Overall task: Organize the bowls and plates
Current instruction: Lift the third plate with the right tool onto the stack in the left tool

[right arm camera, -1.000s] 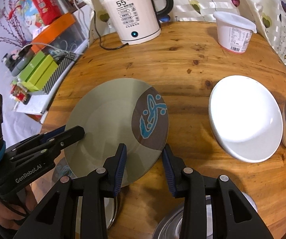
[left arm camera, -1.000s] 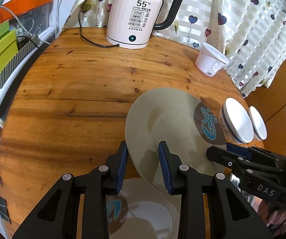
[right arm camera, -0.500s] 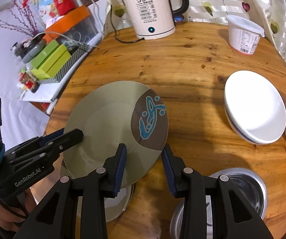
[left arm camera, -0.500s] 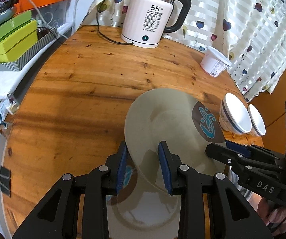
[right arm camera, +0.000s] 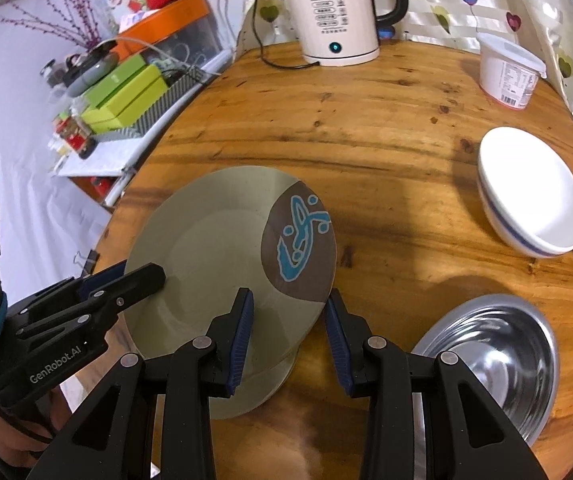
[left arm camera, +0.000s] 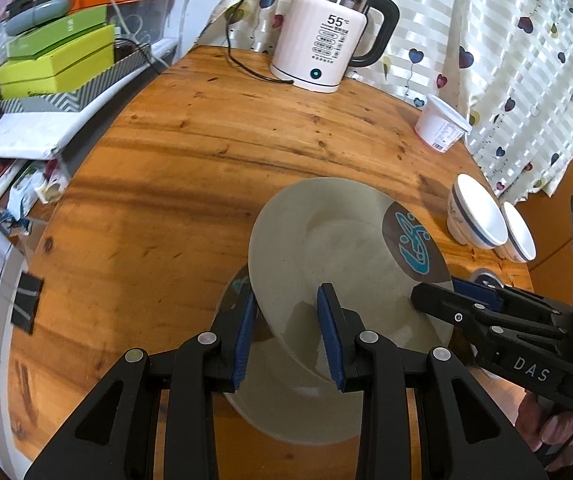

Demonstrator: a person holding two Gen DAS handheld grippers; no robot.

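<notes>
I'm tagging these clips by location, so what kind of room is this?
Probably a home dining corner or small kitchen: a round wooden table with an electric kettle, bowls and a plate, and heart-print curtains behind.

you've got the olive-green plate (right arm camera: pixel 214 248), with its brown patch and blue squiggle, tilted above a second plate (right arm camera: pixel 262 380) of the same green lying flat on the table. right of the green plate sit two white bowls with blue bands (right arm camera: pixel 534 208), side by side, and nearer than them a shiny steel bowl (right arm camera: pixel 494 360), upright.
</notes>
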